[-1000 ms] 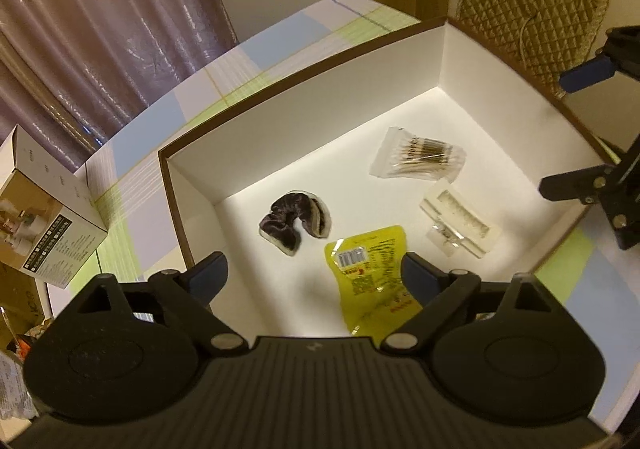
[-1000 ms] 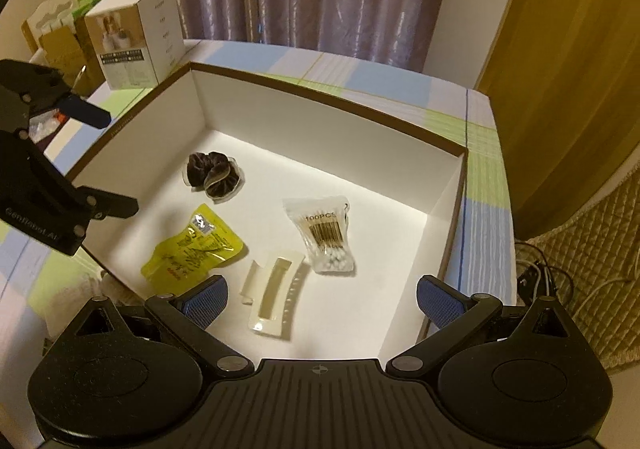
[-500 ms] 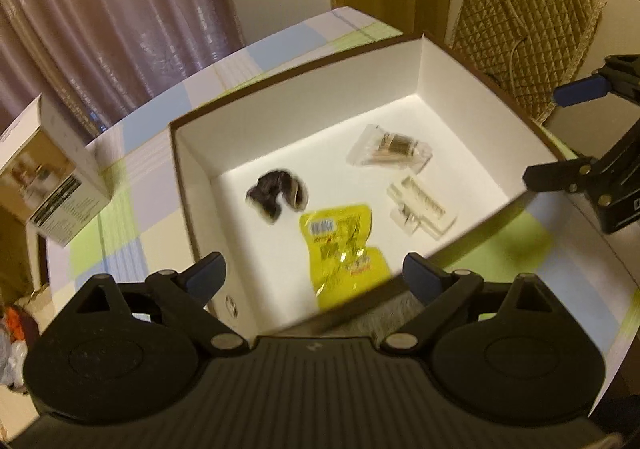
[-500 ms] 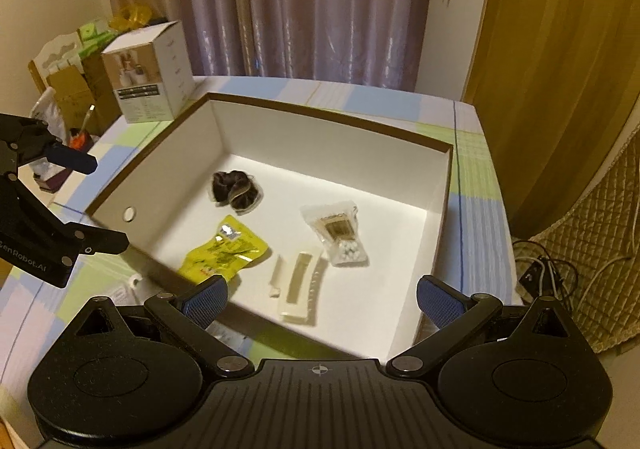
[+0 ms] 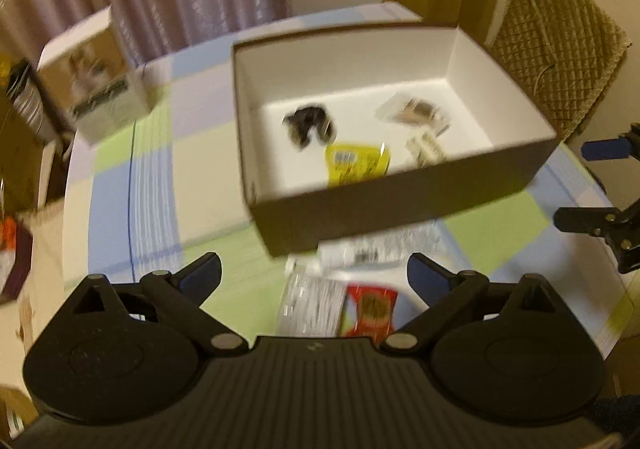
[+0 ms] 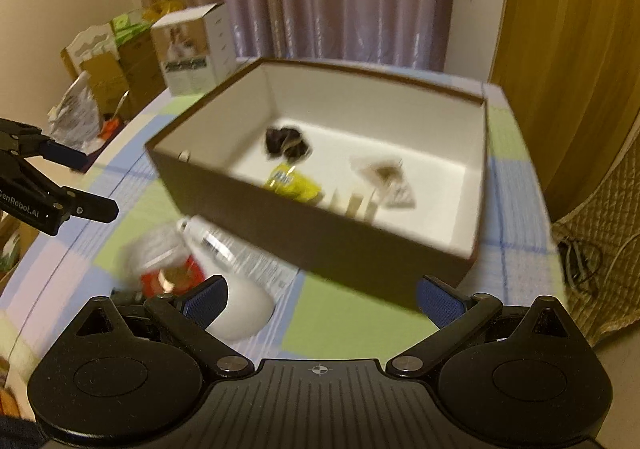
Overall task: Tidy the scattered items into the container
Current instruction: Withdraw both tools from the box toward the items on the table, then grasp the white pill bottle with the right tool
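Observation:
A brown box (image 5: 400, 205) with a white inside stands on the checked table. In it lie a dark scrunchie (image 5: 308, 123), a yellow packet (image 5: 356, 163), a bag of cotton swabs (image 5: 416, 113) and a cream hair clip (image 5: 426, 147). On the cloth in front of the box lie a white tube (image 5: 360, 253), a clear packet (image 5: 312, 305) and a red packet (image 5: 370, 309). My left gripper (image 5: 314, 271) hovers above these; its jaws are opening and hold nothing. My right gripper (image 6: 322, 295) is open and empty, with the white tube (image 6: 236, 273) near its left finger. Both views are blurred.
A tall printed carton (image 5: 92, 89) stands on the table left of the box. Boxes and bags (image 6: 100, 81) crowd the far left edge. A quilted chair back (image 5: 560, 49) with a cable is at the right. Curtains hang behind.
Both grippers have drawn back from over the box to its near side. The box now sits farther off, and the tube and packets in front of it have come into view.

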`<state>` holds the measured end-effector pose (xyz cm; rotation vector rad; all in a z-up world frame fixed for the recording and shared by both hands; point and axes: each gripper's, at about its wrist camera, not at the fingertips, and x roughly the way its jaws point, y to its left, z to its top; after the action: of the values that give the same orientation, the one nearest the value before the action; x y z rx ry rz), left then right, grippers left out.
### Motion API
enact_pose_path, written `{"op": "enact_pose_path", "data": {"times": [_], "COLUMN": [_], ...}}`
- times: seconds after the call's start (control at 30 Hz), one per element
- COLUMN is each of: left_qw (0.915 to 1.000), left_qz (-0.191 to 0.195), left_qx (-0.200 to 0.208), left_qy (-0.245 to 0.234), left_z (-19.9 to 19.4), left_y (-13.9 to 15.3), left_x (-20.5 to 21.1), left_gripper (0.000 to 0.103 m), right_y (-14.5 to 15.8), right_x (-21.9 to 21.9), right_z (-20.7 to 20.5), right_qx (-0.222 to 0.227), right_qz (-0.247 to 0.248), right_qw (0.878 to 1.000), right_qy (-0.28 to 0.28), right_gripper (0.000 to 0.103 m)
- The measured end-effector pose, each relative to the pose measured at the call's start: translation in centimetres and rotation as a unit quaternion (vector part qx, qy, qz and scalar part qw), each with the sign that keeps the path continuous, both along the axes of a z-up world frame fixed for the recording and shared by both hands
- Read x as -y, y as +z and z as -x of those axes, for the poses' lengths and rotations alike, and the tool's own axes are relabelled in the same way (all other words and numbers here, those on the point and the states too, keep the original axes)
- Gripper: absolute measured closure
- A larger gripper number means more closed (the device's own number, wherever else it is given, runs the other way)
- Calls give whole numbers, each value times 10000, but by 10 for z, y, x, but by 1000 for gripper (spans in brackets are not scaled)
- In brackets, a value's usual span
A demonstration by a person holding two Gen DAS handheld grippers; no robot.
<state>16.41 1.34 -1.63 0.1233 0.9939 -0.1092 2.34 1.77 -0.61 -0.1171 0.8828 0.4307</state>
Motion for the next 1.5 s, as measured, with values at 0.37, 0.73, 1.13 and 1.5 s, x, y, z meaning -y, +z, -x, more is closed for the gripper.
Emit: {"op": "enact_pose_path", "data": {"times": [0.37,0.73,1.13,1.5], "left_qw": [9948,9900,9832,9853], "left_qz": [519,645,796,786], "left_qx": [-563,-671,-715,-655], "left_qy": [669,1061,1480,1369], "left_z": [52,78,95,85], "left_y": [-40,-55,-65,-64], "left_x": [-31,-51,-83,-91], "left_gripper": [5,6,7,8], "right_y": [-34,-72,-80,-100], "right_x": [-11,-68,-111,-133], "right_z": [27,59,52,42], "right_qx": [-521,-513,-150,-147], "right_qz": [-272,122,275,504], "right_qw": [9979,9887,9785,9739], "right_qy": [261,1402,2040,2210], "right_gripper": [0,0,29,74]}}
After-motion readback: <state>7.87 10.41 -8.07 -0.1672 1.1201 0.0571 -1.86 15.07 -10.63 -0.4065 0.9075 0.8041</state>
